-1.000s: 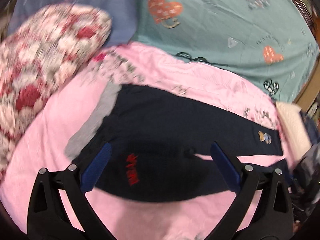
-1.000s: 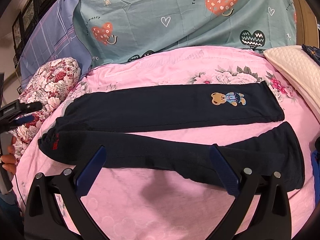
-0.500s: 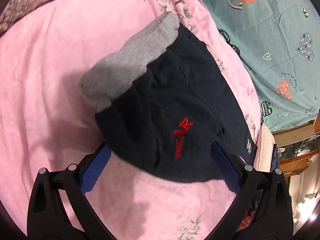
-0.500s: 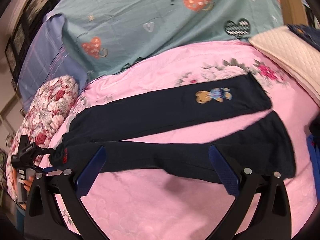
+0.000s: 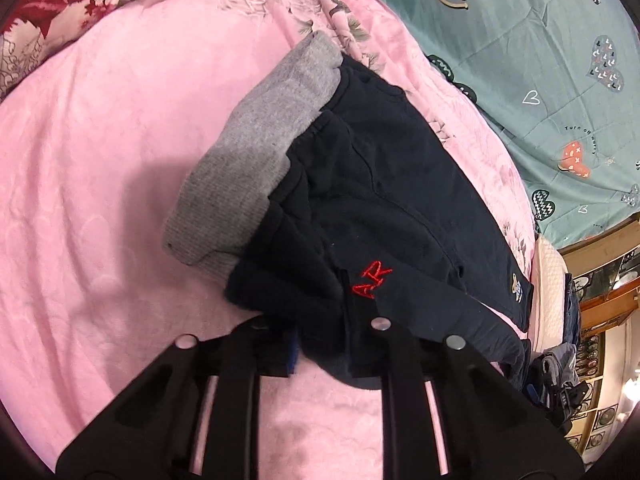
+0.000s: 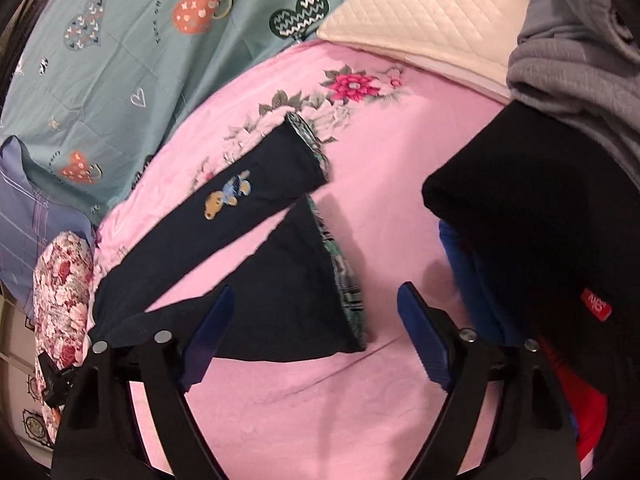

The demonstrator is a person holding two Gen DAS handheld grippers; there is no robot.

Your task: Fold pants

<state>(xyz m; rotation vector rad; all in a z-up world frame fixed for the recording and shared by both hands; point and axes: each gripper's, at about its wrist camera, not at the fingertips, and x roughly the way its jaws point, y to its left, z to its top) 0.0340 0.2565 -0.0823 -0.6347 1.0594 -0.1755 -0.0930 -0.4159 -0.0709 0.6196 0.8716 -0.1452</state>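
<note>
Dark navy pants (image 5: 400,200) with a grey waistband (image 5: 260,152) and red lettering lie on the pink bedspread (image 5: 100,140). My left gripper (image 5: 320,344) is shut on the near corner of the pants' waist, bunching the fabric. In the right wrist view the two legs (image 6: 260,200) spread apart, one with a bear patch (image 6: 226,198); the near leg's hem (image 6: 340,280) shows a plaid lining. My right gripper (image 6: 316,336) is open, with the near leg's hem lying between its fingers.
A teal heart-print sheet (image 6: 120,60) lies beyond the bedspread. A floral pillow (image 6: 60,280) lies at the left. A cream quilted pad (image 6: 420,20) and a pile of grey, black and red clothes (image 6: 560,200) sit at the right.
My left gripper has closed on the waist corner of the pants. My right gripper has swung right and closer to the near leg's hem, still open.
</note>
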